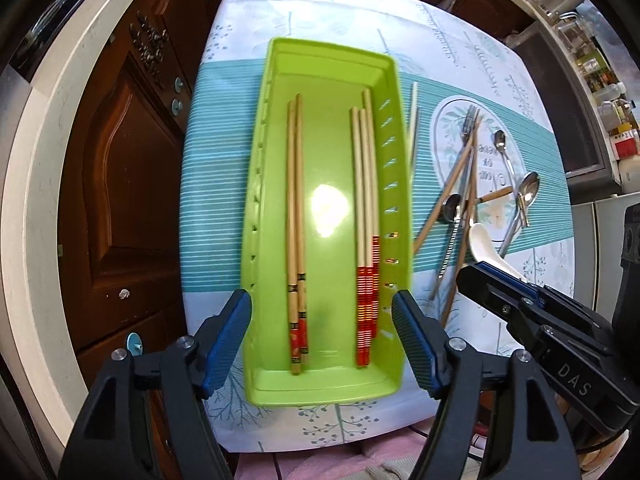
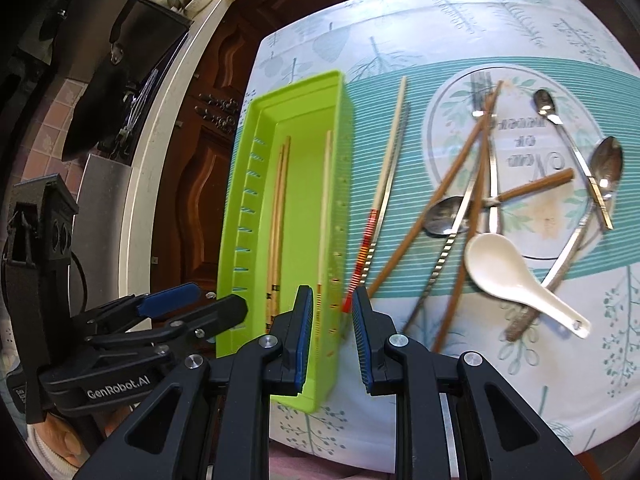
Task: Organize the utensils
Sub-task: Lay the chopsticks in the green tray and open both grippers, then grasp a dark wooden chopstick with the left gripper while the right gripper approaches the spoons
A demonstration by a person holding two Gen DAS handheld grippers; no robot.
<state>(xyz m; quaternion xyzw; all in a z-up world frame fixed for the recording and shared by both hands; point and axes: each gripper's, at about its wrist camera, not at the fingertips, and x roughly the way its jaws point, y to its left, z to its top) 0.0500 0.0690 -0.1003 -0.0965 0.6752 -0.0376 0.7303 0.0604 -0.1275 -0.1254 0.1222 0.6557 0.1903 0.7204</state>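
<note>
Our left gripper spreads wide around the green tray. Our right gripper, part-open, seemingly brackets a red-ended chopstick without pinching it.

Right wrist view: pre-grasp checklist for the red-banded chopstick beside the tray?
1. Right gripper open: ok.
2. Red-banded chopstick end sits between the fingertips: ok.
3. Chopstick clear of neighbours: not ok, metal chopstick lies right alongside it.
4. Green tray has room: ok, middle is bare.
5. Left gripper open, straddling the tray's near end: ok.
6. Fingertip height above the cloth: cannot tell.
</note>
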